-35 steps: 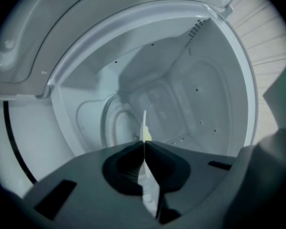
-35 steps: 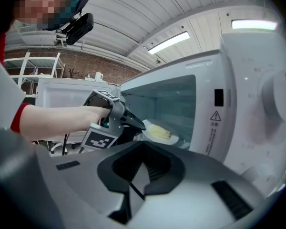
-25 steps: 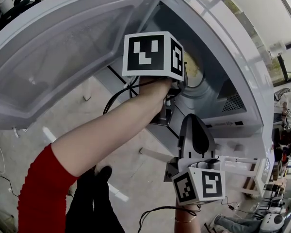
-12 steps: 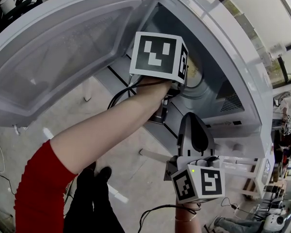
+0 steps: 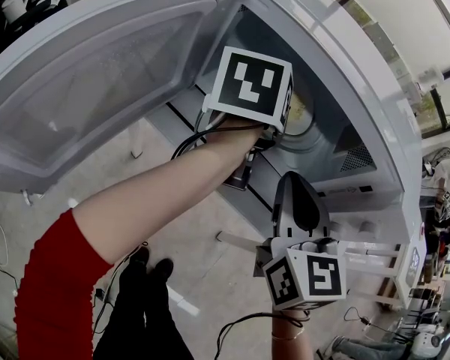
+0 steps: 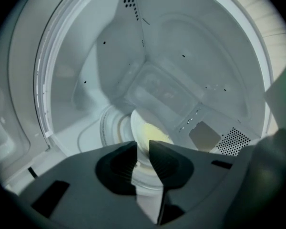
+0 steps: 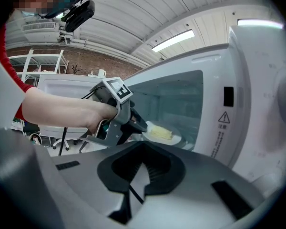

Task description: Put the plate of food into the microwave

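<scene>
Plate of food rests inside the microwave, its near rim in the gap between the jaws of the left gripper, which stand apart and have just been opening. Right gripper hangs outside the cavity, jaws together on nothing

Soft, even daylight fills the head view, where the wide lens bows the microwave. The left gripper view is dim and bluish: the fingers of the left gripper lie in dark, soft-edged shadow, and the plate beyond them looks hazy. Black vignetting rings both gripper views. A ceiling strip light glares above the shadowed fingers of the right gripper.
</scene>
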